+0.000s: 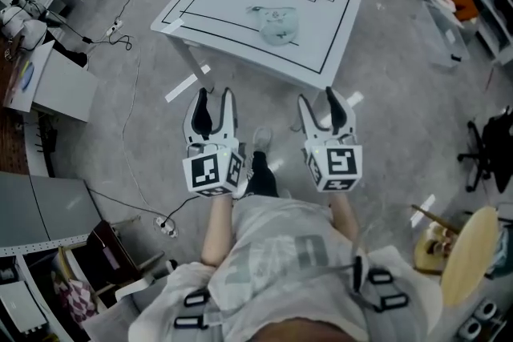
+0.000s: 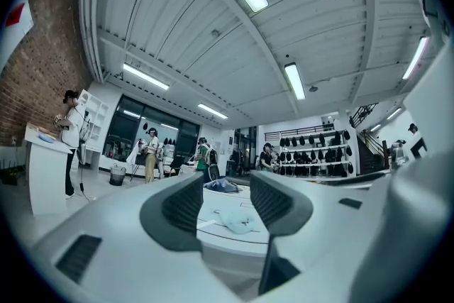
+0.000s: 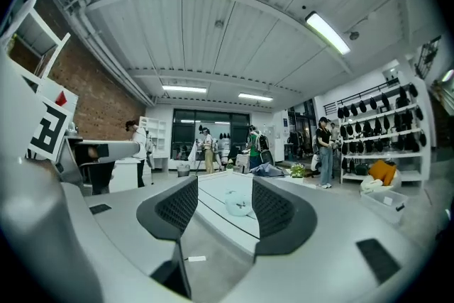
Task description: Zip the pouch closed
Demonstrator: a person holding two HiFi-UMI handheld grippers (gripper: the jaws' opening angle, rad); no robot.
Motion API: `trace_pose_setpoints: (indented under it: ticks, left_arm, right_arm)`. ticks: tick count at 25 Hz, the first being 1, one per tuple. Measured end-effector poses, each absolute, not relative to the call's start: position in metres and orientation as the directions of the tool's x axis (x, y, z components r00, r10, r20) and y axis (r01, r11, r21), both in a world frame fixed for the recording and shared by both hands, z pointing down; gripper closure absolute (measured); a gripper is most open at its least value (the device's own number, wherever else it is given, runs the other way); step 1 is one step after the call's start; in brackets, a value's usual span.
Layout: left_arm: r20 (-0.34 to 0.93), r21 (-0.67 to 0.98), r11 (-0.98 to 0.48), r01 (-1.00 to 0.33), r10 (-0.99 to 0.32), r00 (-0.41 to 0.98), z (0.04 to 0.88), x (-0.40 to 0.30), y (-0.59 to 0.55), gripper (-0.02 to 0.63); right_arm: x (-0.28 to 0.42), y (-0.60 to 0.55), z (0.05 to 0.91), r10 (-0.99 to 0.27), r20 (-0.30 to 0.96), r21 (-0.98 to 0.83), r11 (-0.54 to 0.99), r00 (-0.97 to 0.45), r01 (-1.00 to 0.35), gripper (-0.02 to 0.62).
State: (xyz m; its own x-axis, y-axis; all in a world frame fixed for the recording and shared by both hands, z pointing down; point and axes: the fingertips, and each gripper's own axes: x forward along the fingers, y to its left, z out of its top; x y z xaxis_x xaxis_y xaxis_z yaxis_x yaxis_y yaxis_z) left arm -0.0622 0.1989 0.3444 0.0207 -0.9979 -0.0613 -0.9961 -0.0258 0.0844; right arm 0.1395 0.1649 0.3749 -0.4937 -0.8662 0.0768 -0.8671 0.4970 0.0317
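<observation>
Jaws, left gripper (image 1: 215, 96) and right gripper (image 1: 319, 98): both wide, empty — pouch (image 1: 277, 25) well ahead of us, middle of the counter (image 1: 321, 44), between our two aims; neither gripper judged nearer.

The pouch (image 1: 278, 24) is soft, pale cloth, crumpled, on a table (image 1: 216, 0) whose white top looks smooth and matt. The left gripper (image 1: 215, 96) and right gripper (image 1: 318, 98) look like matt pale-grey plastic, with dark, finely ribbed pads (image 2: 186, 204). The floor (image 1: 385, 116) is dull grey, like concrete. The wall (image 2: 42, 74) at far left is rough red brick.
</observation>
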Motion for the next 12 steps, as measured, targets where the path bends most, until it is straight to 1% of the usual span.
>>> trace_pose_setpoints:
  ticks: [6, 12]
  left_arm:
    - [-0.049, 0.081, -0.048, -0.996, -0.998, 0.044, 0.350, -0.078, 0.133, 0.419]
    - [-0.032, 0.088, -0.068, -0.994, -0.997, 0.065, 0.354, -0.111, 0.042, 0.419]
  right_arm:
    - [0.119, 0.108, 0.374, -0.885, 0.108, 0.091, 0.462, -0.452, -0.882, 0.380]
    - [0.088, 0.026, 0.373, -0.901, 0.127, 0.155, 0.432, -0.416, -0.889, 0.380]
